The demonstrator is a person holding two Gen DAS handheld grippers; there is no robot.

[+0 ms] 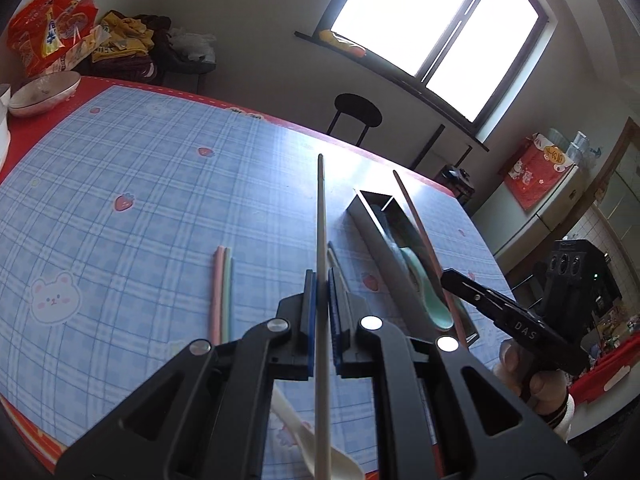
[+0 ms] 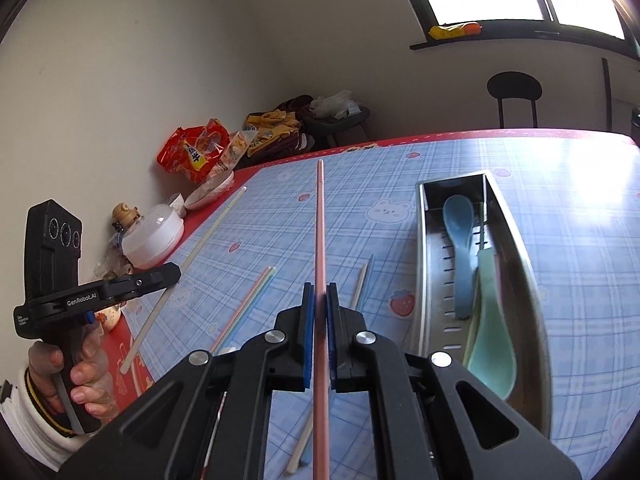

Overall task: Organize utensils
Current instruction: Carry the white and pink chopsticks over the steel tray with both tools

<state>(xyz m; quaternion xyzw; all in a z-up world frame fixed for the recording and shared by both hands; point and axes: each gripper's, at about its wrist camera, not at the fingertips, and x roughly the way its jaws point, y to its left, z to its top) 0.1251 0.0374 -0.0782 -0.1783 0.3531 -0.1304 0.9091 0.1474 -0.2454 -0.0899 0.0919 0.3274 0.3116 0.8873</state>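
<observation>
Left wrist view: the left gripper [image 1: 320,292] is clamped on a beige chopstick [image 1: 321,216] pointing away over the table; a pink-and-green chopstick pair [image 1: 222,292] lies on the blue checked tablecloth [image 1: 140,168], and a white spoon [image 1: 312,436] lies below the jaws. Right wrist view: the right gripper [image 2: 320,304] is clamped on a pink chopstick [image 2: 320,232], held just left of the steel utensil tray [image 2: 426,264], which contains a blue spoon [image 2: 460,248] and a green spoon [image 2: 494,336]. A loose white-and-blue chopstick pair [image 2: 362,282] lies between gripper and tray.
</observation>
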